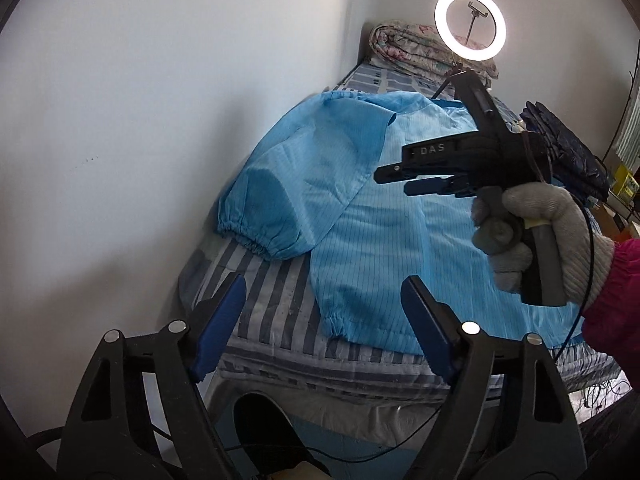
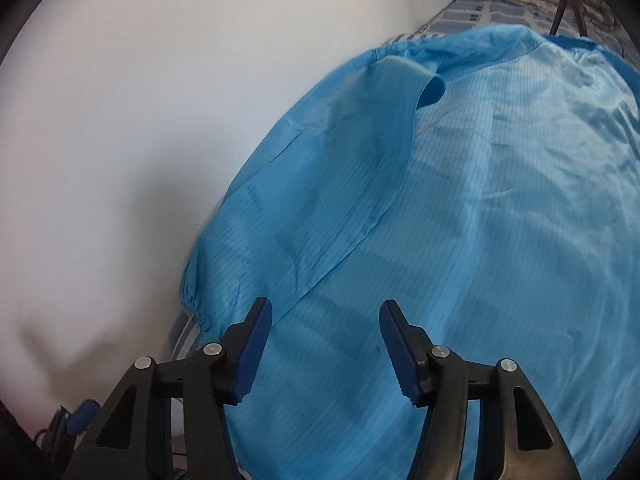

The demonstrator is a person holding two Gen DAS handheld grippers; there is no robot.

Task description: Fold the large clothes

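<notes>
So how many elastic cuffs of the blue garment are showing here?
2. One cuff ends the sleeve folded over the garment's wall side; the other cuff lies by the bed's near edge. More gathered edges may be hidden behind the right gripper.

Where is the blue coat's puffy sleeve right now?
In the left wrist view the sleeve lies folded over the coat on the striped bed, on the side next to the white wall.

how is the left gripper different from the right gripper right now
The left gripper hangs past the bed's foot edge, by the garment's hem; the right gripper hovers over the blue garment. The left's jaws gape wider than the right's. Both are open and hold nothing.
</notes>
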